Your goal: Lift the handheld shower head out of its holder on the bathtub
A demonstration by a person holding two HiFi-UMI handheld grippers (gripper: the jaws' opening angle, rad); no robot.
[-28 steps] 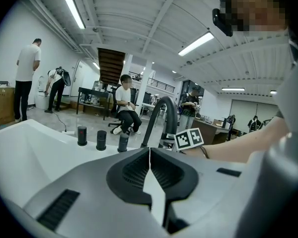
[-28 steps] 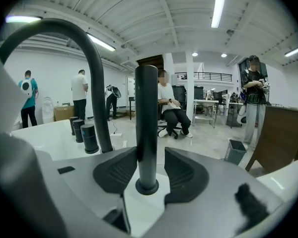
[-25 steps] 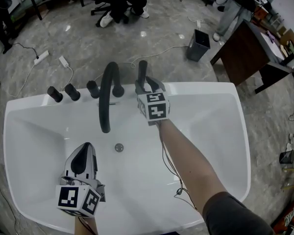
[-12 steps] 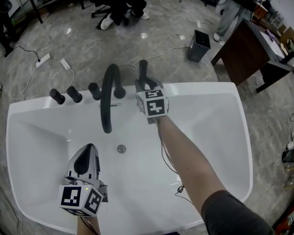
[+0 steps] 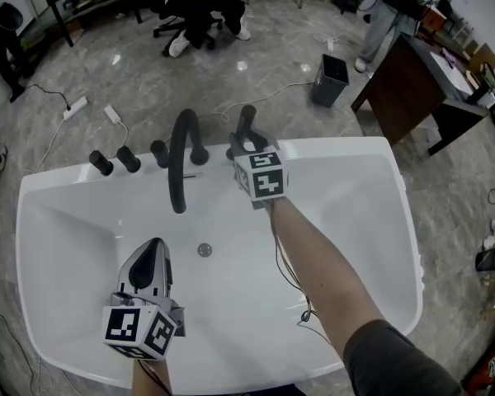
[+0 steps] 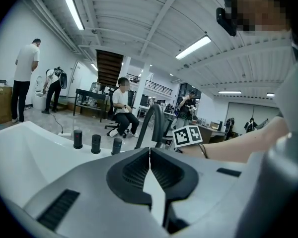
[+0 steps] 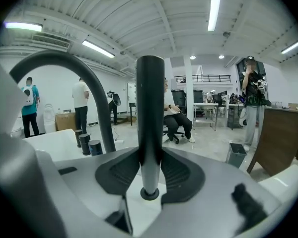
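**Left gripper** (image 6: 149, 155): nearest the operator, held low over the near slope of the white oval bathtub (image 5: 359, 151). The jaws are fully together with nothing between them. This gripper takes no part in the lift. It is probably kept back here to leave the other arm free passage.

**Basin:** the small round metal drain (image 5: 205, 250) lies on the bathtub floor, between the two grippers and apart from both.

**Right gripper** (image 7: 150, 165): extended across the basin on a bare forearm (image 5: 313, 254) to the far rim, with its marker cube (image 5: 262, 178) facing up. The jaws have just been closing, and the ribbed black pads bear on both sides of the task item.

**Task item:** the slim black cylindrical handheld shower head (image 7: 150, 108) stands upright at the far rim deck, to the right of the tall arched black spout (image 5: 180, 159). The grip sits low on the wand, near its foot, which suits a straight upward pull along the holder axis. A dark ring (image 7: 149, 193) shows at the foot. Whether the foot has cleared the holder cannot be determined.

**Far rim:** a row of short black cylindrical knobs (image 5: 128, 158) stands left of the spout, well apart from the grip.

**Beyond the bathtub:** grey marbled floor (image 5: 148, 64), a dark square waste bin (image 5: 330, 77) and a seated person (image 5: 202, 7)
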